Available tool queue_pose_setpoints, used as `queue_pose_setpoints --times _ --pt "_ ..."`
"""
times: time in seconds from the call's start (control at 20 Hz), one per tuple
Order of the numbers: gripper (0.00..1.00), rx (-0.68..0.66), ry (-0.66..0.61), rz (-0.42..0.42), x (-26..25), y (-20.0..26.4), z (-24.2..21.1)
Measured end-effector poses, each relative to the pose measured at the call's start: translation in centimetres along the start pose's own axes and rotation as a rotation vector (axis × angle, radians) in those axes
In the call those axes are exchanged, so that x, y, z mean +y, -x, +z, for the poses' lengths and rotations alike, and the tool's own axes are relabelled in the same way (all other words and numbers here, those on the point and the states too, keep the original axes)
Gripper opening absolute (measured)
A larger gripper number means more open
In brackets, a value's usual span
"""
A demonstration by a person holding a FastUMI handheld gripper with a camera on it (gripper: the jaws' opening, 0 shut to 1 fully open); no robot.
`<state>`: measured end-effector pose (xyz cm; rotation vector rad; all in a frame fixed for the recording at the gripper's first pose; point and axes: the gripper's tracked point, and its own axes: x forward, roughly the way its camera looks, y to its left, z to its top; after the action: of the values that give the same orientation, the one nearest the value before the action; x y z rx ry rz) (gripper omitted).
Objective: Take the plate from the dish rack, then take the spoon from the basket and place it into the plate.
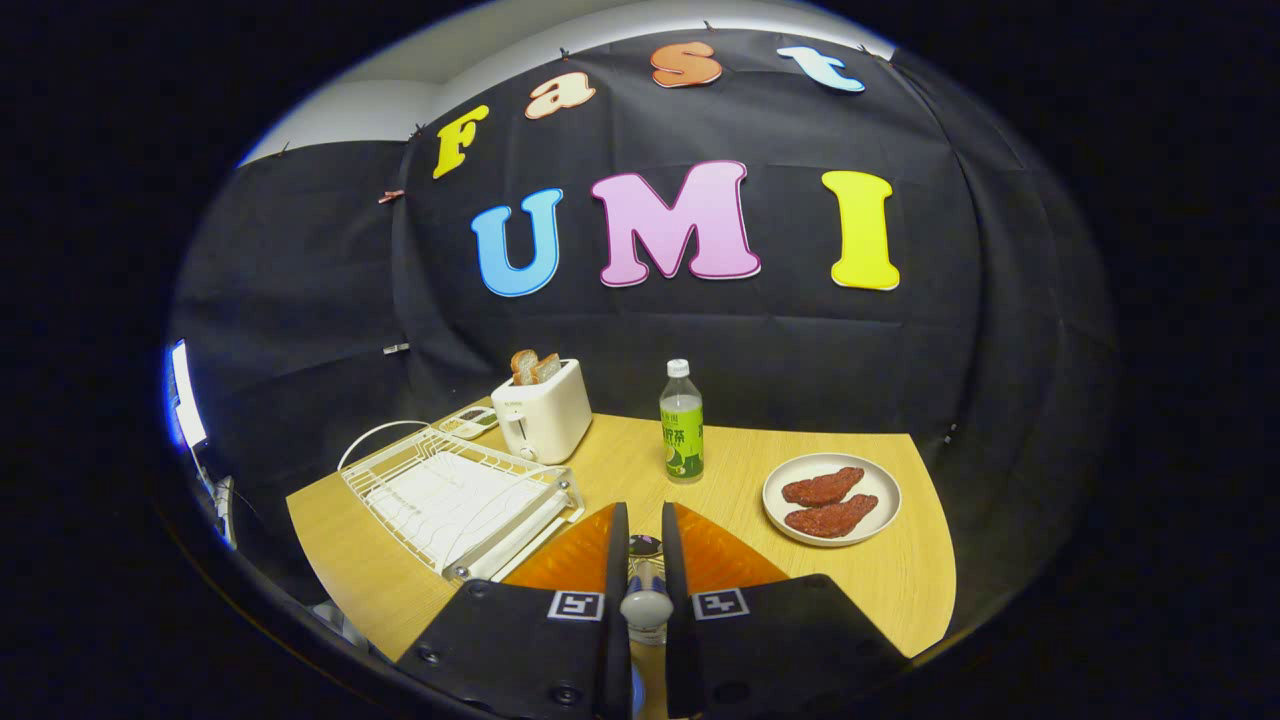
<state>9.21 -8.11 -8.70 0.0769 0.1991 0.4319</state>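
Tool (pixel 645 560) nearly closed, fingers gripping the spoon (pixel 646 604) handle between them above the bench (pixel 640 470). Recommend carrying it level rightward to the plate (pixel 832 497), lowering before release

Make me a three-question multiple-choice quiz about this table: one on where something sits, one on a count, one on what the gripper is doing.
1. Where does the bottle stand?
A. between the toaster and the plate
B. inside the dish rack
C. on the plate

2. How many red-brown food pieces lie on the plate?
A. one
B. two
C. four

3. What is the gripper doing?
A. gaping over the toaster
B. gripping the bottle
C. nearly closed on a spoon

Answers: 1 A, it stands on the table between them. 2 B, two pieces lie side by side. 3 C, the spoon's handle sits between both fingers.
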Motion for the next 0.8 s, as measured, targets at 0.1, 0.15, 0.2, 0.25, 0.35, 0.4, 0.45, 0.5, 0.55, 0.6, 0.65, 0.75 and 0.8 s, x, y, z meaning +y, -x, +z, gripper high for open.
queue_pose_setpoints --times 0.1,0.15,0.2,0.25,0.35,0.4,0.45,0.5,0.55,0.6,0.65,0.75,0.8 --pt "0.17 -0.013 -0.02 0.002 0.0 0.9 0.8" --pt "0.17 -0.015 -0.042 0.008 0.4 1.4 1.1" --pt "0.17 -0.011 -0.056 0.016 0.7 1.9 1.1" --pt "0.17 -0.007 -0.058 0.026 1.0 2.4 1.1" --pt "0.17 -0.007 -0.035 0.043 1.4 3.5 1.2" --pt "0.17 -0.007 -0.028 0.056 2.3 3.7 0.7" --pt "0.17 -0.002 -0.028 0.074 3.1 4.1 0.2" --pt "0.17 0.006 -0.034 0.095 4.0 4.5 -0.3" --pt "0.17 0.012 -0.035 0.115 4.8 4.9 -0.8" --pt "0.17 0.012 -0.026 0.126 5.5 5.2 -1.3" --pt "0.17 0.01 -0.013 0.131 5.8 5.3 -2.0" --pt "0.17 0.045 -0.012 0.158 7.1 5.5 -4.2" --pt "0.17 0.058 -0.02 0.179 7.9 5.6 -5.0"
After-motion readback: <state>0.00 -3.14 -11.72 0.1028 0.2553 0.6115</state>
